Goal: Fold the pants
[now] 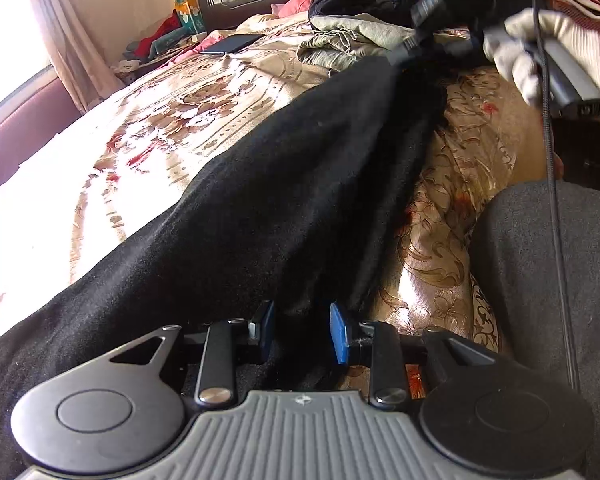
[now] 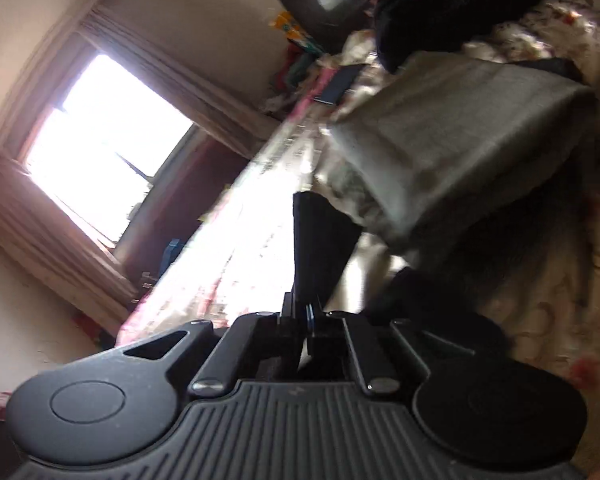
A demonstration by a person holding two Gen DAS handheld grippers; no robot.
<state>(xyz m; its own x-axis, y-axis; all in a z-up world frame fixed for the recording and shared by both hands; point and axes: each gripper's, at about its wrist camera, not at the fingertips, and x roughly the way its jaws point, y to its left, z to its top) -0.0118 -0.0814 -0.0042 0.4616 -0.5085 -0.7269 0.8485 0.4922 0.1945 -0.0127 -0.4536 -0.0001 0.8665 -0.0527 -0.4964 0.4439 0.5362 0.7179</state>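
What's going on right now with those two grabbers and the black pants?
Left gripper clamped on black pants. Right gripper pinching their far end, lifted off floral bedspread. Grey-green garment heaped just beyond, phone farther back.

Window (image 2: pixel 100 128) glare blows out the bedspread (image 1: pixel 40 208); right view blurred.

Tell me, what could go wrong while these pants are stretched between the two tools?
1. The left gripper pinches only a small bunch of the black pants; a tug could pull it free.
2. The right gripper is shut on a thin edge of black cloth, so it may slip.
3. The hanging cable could snag, and the clothes pile close beyond the pants could get dragged.
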